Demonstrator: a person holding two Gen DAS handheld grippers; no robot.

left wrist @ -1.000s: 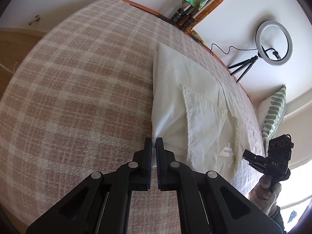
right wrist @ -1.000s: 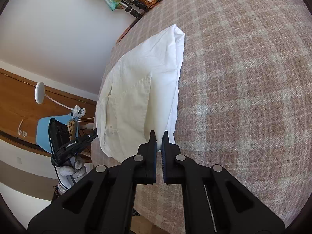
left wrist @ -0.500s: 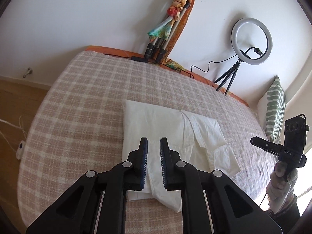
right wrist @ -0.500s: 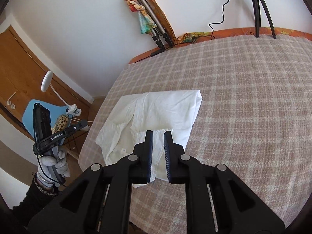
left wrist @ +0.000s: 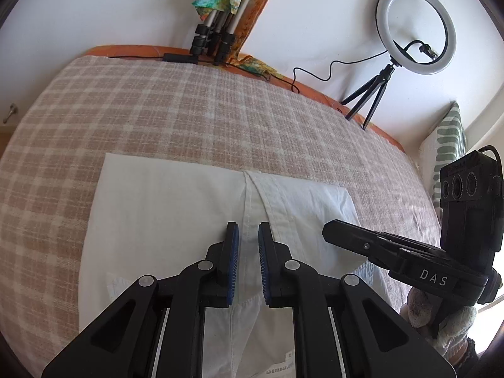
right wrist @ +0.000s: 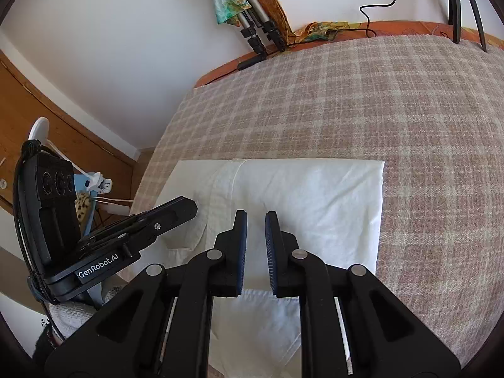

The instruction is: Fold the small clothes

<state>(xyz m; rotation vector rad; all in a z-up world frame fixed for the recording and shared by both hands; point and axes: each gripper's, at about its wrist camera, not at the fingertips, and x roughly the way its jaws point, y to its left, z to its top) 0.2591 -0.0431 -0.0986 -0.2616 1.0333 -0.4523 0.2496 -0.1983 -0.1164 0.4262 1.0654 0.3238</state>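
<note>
Where a pink-and-cream plaid bedspread [left wrist: 176, 116] meets a white wall [right wrist: 132, 37], ring light [left wrist: 415, 30] on tripod, striped pillow [left wrist: 447, 151], white shirt [left wrist: 176, 208] folded flat on the spread, left gripper [left wrist: 249, 239] and right gripper [right wrist: 255, 228] above it, jaws just eased slightly apart, nothing between them.

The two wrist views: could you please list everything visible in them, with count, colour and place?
garment: one, white, folded flat on the bed's near part
blanket: one, pink-beige plaid, covering the bed
ring light: one, white on a black tripod, at the bed's far edge
tripods: a bundle, grey-black, with a colourful cloth, against the wall
pillow: one, green-white, by the wall
chair: one, light blue, beside the bed
left gripper: black, jaws slightly apart, empty, above the garment
right gripper: same
</note>
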